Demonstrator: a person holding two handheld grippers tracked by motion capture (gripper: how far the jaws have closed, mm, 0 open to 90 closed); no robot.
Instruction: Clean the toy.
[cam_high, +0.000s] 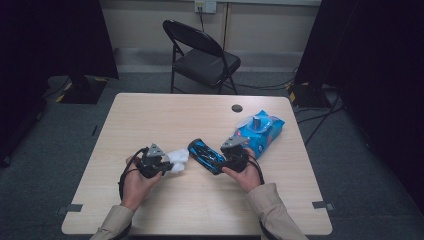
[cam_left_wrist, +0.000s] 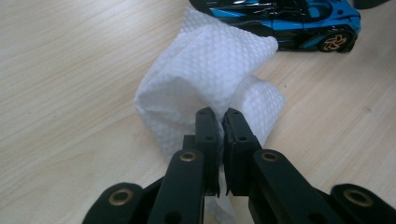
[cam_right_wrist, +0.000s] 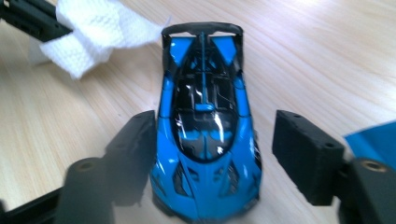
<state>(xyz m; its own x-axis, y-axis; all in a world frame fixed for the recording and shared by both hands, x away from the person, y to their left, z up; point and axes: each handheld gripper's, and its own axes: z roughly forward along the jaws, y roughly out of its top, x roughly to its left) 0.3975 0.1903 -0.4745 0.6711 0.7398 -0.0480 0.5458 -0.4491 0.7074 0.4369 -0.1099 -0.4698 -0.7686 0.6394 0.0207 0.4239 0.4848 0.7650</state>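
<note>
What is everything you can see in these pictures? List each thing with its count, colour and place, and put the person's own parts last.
toy car: 1, blue and black, table centre, between the right jaws
wipe: 1, white, left of the car
wipes pack: 1, blue, right side of table
table: 1, light wood
folding chair: 1, black, behind table
left gripper: 1, black, shut on the wipe
right gripper: 1, black, open around the car

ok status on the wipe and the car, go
left gripper shut on white wipe. right gripper open around blue toy car, one side clear. wipes pack beyond, nothing blocking.
</note>
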